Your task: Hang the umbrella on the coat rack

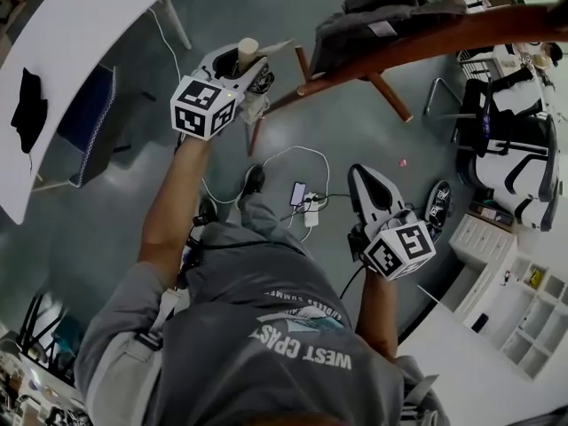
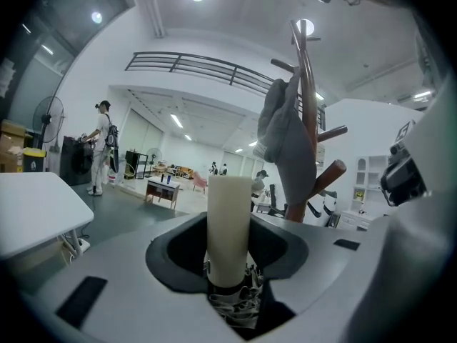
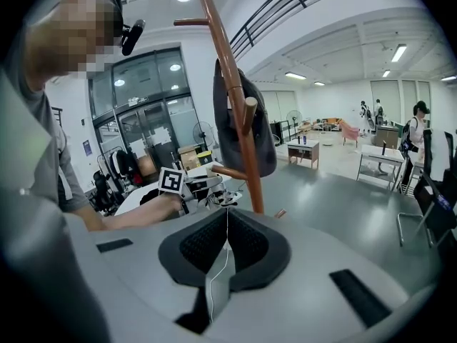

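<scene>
Umbrella handle point(image 2: 228, 216) clamped in left gripper point(image 2: 228, 254), right gripper point(image 3: 223, 252) clenched empty, grey jacket point(image 3: 265, 145) on coat rack point(image 3: 222, 43)

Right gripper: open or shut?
Shut. The right gripper view shows the right gripper with its jaws pressed together and nothing between them.

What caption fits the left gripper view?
Left gripper holds the umbrella before the coat rack with a grey garment.

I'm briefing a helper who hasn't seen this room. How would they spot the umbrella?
Find the brown wooden coat rack with a grey garment draped on it. Beside it, the left gripper clamps the umbrella, told apart by its cream cylindrical handle and black-and-white fabric.
</scene>
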